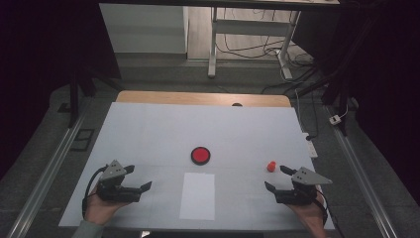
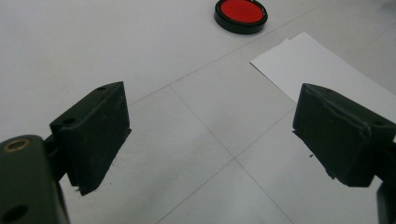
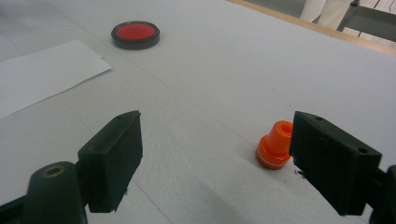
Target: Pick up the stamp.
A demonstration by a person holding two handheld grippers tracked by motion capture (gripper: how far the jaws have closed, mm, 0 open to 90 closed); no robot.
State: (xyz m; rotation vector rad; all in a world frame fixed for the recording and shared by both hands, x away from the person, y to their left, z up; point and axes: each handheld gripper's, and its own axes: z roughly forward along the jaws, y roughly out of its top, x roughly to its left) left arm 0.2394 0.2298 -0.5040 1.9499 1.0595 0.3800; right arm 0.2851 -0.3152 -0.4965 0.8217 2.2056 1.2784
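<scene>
From where I sit, both tools are released and empty. The right tool (image 1: 276,178) rests low at the right of the tabletop (image 1: 148,129), jaws spread wide; the left tool (image 1: 138,177) sits at the far left, jaws just as wide, with nothing between them.

The thing nearest my right tool is the small orange stamp (image 3: 275,145) — it stands upright on its wider base, knob end up, so its long axis is vertical. In the right gripper view it sits just ahead of the tool and off toward the right-hand jaw, partly tucked behind that jaw's edge, not between the two. I judge the next move needs a small shift of that tool toward the stamp before any closing, or the jaw will knock it over. The right hand is clearly the nearer one; the left is well apart.

Farther on lies the round red ink pad (image 1: 200,155) near the middle, and the white sheet of paper (image 1: 197,196) just on my side of it — nothing stands in the way.
</scene>
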